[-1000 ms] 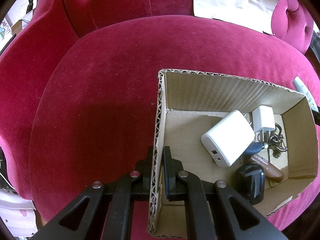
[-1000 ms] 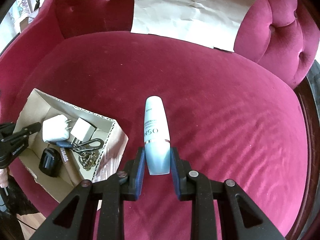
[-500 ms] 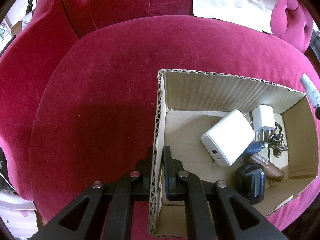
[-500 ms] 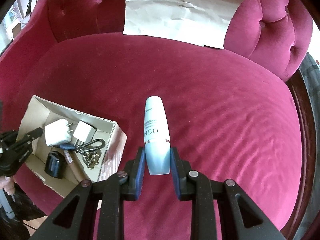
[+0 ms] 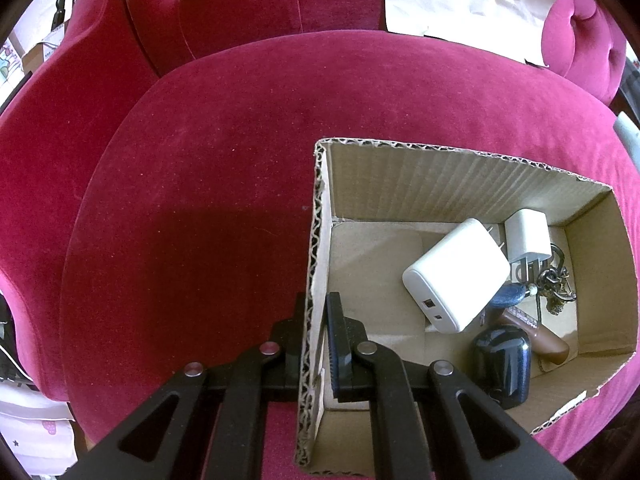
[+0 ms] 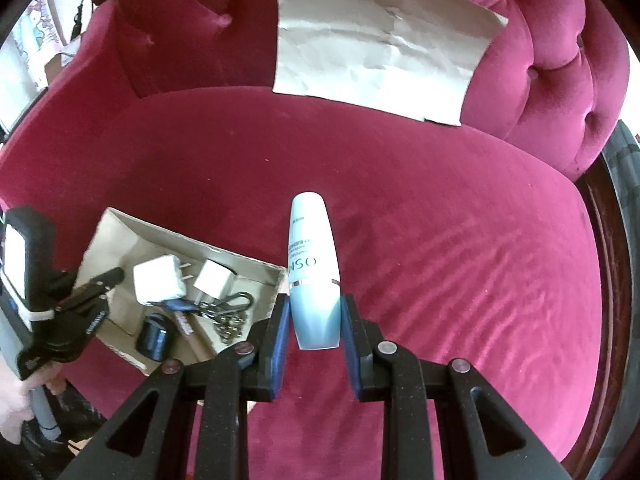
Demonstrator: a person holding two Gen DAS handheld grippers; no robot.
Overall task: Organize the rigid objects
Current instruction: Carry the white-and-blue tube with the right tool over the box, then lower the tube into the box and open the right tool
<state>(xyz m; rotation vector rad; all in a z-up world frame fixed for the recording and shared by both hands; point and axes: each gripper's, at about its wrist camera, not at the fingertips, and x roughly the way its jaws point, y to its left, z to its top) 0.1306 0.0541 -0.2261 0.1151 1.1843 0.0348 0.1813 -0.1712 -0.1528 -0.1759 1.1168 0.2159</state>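
The pale blue bottle (image 6: pixel 314 280) in my right claw (image 6: pixel 315 322) carries large dark letters that read "OSN", running sideways along its body just above a thin metallic band. Smaller print above them is too fine for me to read. There is white lettering on my left claw (image 6: pixel 86 312) and on the brown stick (image 5: pixel 534 334) in the cardboard box (image 5: pixel 440 184), but both are too blurred to make out.

Sofa (image 6: pixel 440 240), crimson velvet, tufted back and arms. Paper sheet (image 6: pixel 380 52), creased, beige, leaned against the backrest above the seat. Dark wooden frame edge (image 6: pixel 600 240) showed at the right.
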